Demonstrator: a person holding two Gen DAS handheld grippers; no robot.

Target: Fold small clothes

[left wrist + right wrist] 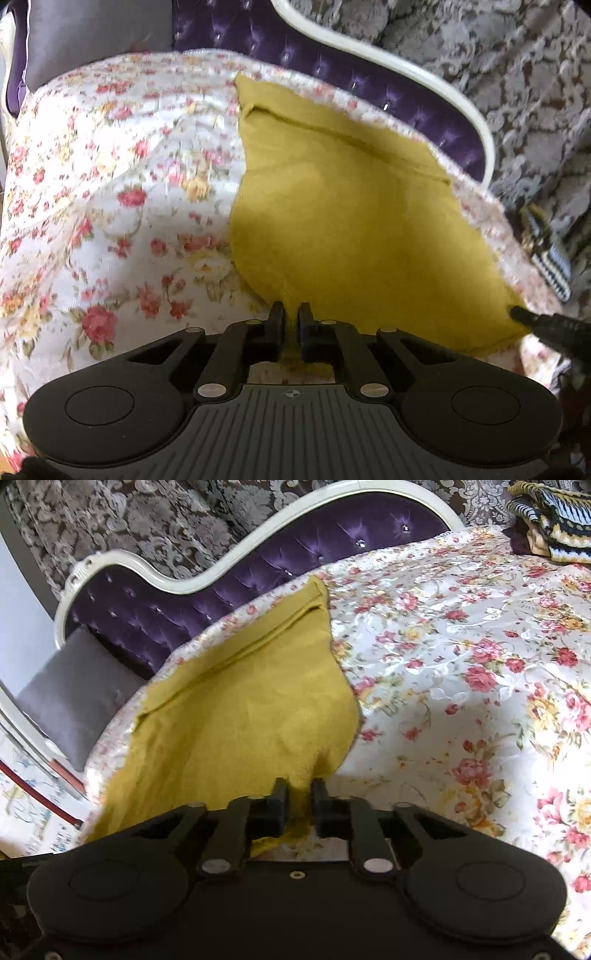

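The mustard-yellow garment (343, 221) is spread flat on the floral bedspread (110, 192) near the purple tufted headboard (192, 602), and its near corners are pinched by the closed left gripper (291, 314) and right gripper (300, 790), presumably so the edge can be lifted for a fold.
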